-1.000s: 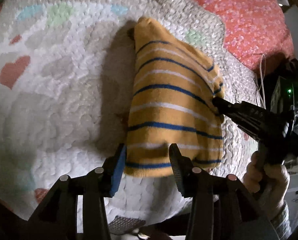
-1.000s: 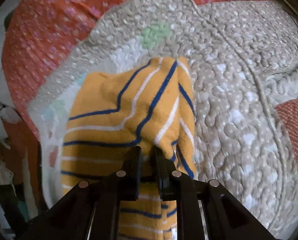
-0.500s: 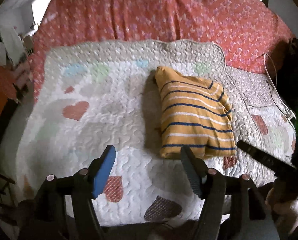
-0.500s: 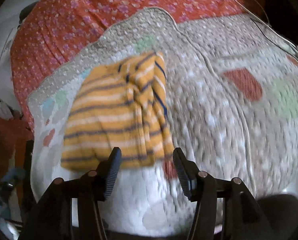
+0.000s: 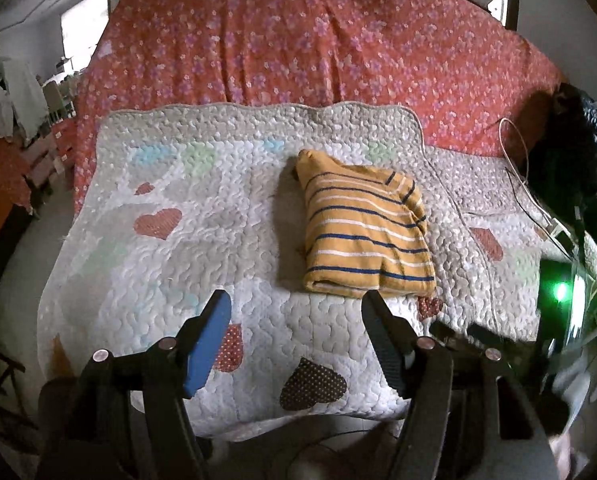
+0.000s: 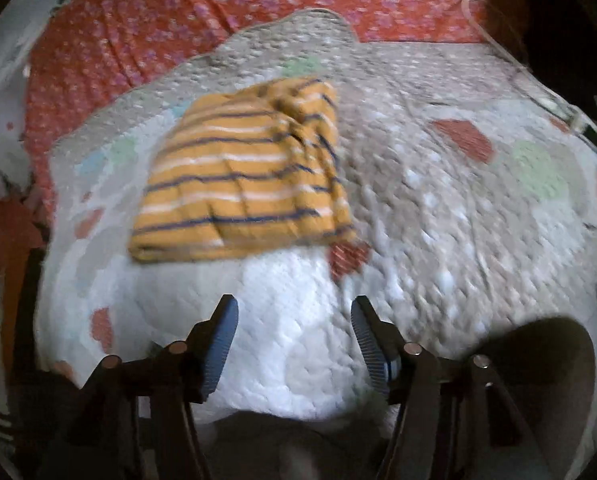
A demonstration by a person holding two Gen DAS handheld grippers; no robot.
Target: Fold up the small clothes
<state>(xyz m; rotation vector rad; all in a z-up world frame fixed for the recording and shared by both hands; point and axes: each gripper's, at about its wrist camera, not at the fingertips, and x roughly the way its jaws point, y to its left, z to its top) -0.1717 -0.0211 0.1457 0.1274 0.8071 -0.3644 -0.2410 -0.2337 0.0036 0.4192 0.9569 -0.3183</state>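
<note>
Where quilt [image 5: 226, 240] shows hearts, folded yellow striped garment [image 5: 364, 232] lies flat — compact rectangle, navy and white stripes, right of quilt's middle. Left gripper [image 5: 296, 316] spread wide, empty, raised near side of garment; garment's near hem just beyond right fingertip, apart. Right gripper [image 6: 294, 320] likewise spread, empty — garment [image 6: 242, 188] ahead and left, well apart. Red floral bedspread [image 5: 298, 40] beyond quilt; white cable [image 5: 514, 160] at right.
</note>
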